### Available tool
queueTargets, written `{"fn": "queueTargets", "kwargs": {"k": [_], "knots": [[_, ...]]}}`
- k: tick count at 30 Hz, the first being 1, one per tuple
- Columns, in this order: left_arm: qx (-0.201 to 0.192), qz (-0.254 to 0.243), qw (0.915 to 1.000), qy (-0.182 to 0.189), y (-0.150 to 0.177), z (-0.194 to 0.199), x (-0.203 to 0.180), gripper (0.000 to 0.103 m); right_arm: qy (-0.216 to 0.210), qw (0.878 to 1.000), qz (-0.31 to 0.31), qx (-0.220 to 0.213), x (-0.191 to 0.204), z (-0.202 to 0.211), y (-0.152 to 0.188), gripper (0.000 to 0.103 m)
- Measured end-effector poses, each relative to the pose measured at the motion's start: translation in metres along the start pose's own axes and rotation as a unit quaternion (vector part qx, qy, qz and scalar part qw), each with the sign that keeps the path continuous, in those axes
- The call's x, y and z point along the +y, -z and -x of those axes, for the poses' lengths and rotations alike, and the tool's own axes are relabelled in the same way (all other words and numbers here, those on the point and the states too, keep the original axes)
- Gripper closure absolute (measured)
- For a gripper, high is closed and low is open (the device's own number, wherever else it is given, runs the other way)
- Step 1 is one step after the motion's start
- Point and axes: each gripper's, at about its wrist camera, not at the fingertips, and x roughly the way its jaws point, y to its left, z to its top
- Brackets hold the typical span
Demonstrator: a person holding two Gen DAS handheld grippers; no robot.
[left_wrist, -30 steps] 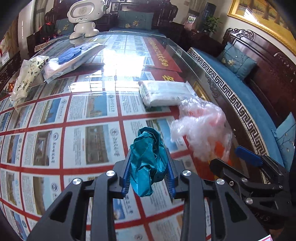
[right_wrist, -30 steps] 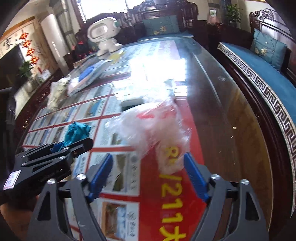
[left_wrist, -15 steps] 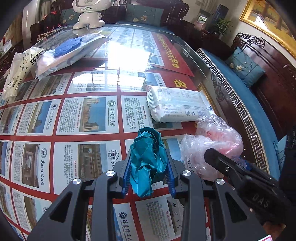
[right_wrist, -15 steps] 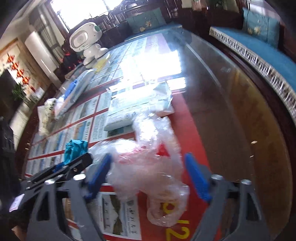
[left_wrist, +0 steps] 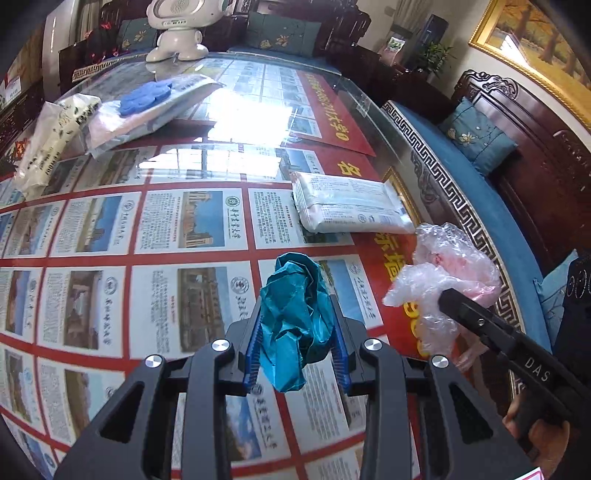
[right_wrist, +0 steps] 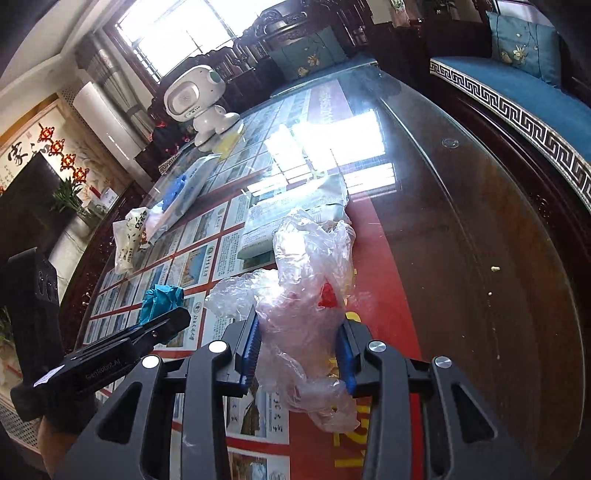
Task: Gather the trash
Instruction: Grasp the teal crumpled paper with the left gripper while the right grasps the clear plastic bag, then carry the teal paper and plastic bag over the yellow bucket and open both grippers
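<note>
My left gripper [left_wrist: 297, 347] is shut on a crumpled teal wrapper [left_wrist: 293, 314] and holds it above the glass table [left_wrist: 192, 302]. The wrapper also shows in the right wrist view [right_wrist: 160, 301], with the left gripper [right_wrist: 162, 325] beside it. My right gripper [right_wrist: 299, 354] is shut on a crumpled clear plastic bag with pink inside [right_wrist: 306, 291], lifted off the table. That bag shows at the right of the left wrist view [left_wrist: 447, 273], with the right gripper [left_wrist: 461, 310] under it.
A white tissue pack [left_wrist: 351, 206] lies on the table beyond the grippers. A flat packet with blue gloves [left_wrist: 147, 107], a white printed bag [left_wrist: 51, 140] and a white toy robot [left_wrist: 177, 29] sit farther back. A blue bench [left_wrist: 480, 206] runs along the right.
My right gripper has closed on the clear plastic bag and lifted it. My left gripper still holds the teal wrapper and has shifted slightly back over the table.
</note>
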Motion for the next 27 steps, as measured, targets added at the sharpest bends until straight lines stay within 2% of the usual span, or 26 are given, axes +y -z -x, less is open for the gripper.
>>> {"fn": "queueTargets", "kwargs": {"k": [5,9,17,25,27], "knots": [[-0.019,-0.019,0.9996,0.006,0.025,0.047,-0.003,0.070,-0.006,1.000,0.011,-0.016,0.009,0.059,0.026,0.068],[-0.033,-0.051,0.9981,0.011,0.064,0.096,-0.007,0.070,-0.017,0.999,0.026,-0.029,0.022,0.114,0.058,0.068],[-0.047,-0.107,0.9924,0.040,0.173,0.193,-0.009,0.070,-0.037,0.996,0.077,-0.033,0.057,0.219,0.173,0.068],[-0.048,-0.138,0.9880,0.051,0.304,0.249,0.002,0.070,-0.067,0.990,0.124,-0.008,0.094,0.270,0.298,0.068],[-0.049,-0.142,0.9877,0.043,0.336,0.256,0.006,0.070,-0.074,0.988,0.133,0.002,0.103,0.277,0.326,0.068]]}}
